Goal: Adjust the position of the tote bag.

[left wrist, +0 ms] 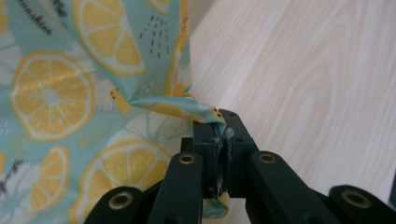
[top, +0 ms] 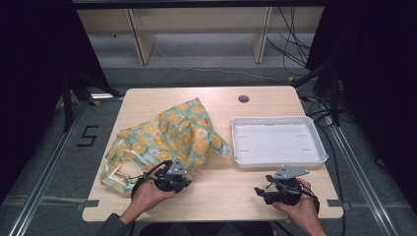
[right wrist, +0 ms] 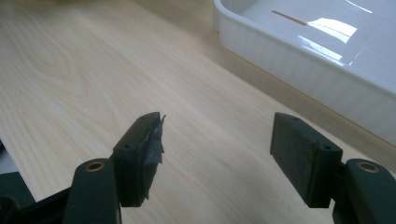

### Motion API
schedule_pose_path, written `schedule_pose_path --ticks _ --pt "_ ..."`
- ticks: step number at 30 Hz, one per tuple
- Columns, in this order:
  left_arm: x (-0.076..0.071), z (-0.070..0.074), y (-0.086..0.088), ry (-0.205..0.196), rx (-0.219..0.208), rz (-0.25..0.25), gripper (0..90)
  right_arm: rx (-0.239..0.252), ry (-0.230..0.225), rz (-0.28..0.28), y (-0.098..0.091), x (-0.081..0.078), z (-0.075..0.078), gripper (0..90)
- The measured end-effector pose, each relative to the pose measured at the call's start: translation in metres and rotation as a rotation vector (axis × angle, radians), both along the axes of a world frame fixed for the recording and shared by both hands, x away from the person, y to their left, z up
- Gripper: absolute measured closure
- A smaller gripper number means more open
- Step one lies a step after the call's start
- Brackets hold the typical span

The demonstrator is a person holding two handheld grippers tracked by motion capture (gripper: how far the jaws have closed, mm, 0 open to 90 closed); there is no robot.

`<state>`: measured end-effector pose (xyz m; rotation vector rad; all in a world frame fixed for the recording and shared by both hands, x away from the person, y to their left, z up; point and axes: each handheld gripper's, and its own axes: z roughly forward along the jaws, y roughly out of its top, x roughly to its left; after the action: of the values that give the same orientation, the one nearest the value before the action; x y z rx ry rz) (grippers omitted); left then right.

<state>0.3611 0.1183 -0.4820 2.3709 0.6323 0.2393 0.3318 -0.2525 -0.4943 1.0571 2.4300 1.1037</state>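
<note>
A crumpled teal cloth bag [top: 167, 135] printed with lemon slices lies on the left half of the wooden table [top: 231, 196]. My left gripper [top: 186, 176] is at the bag's near right edge, held in a hand. In the left gripper view the jaws [left wrist: 218, 128] are shut on a folded corner of the cloth bag [left wrist: 70, 93], and a bit of fabric pokes out below the pads. My right gripper [top: 259, 191] rests near the table's front right, in front of the tray. Its jaws [right wrist: 217, 140] stand open over bare wood with nothing between them.
An empty white plastic tray [top: 236, 147] sits on the right half of the table, and its ribbed wall [right wrist: 299, 56] is close ahead of the right gripper. A round cable hole [top: 243, 99] lies near the far edge. Cables trail on the floor at the right.
</note>
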Motion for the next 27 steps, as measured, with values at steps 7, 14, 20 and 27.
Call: schedule_pose_path --ticks 7,14,20,27 --pt "0.005 0.000 -0.031 0.000 -0.030 -0.023 84.8 0.007 0.020 -0.003 0.003 -0.002 0.004 35.1" --pt "0.008 0.001 -0.062 0.020 -0.034 -0.064 84.7 0.018 0.006 -0.012 0.004 -0.001 0.005 35.1" --pt "0.008 0.002 -0.083 0.027 -0.058 -0.080 84.5 0.010 -0.002 -0.006 0.002 0.001 0.006 35.1" --pt "-0.001 0.015 -0.076 0.056 -0.117 -0.052 67.8 0.024 -0.003 -0.006 0.002 0.001 0.006 35.1"
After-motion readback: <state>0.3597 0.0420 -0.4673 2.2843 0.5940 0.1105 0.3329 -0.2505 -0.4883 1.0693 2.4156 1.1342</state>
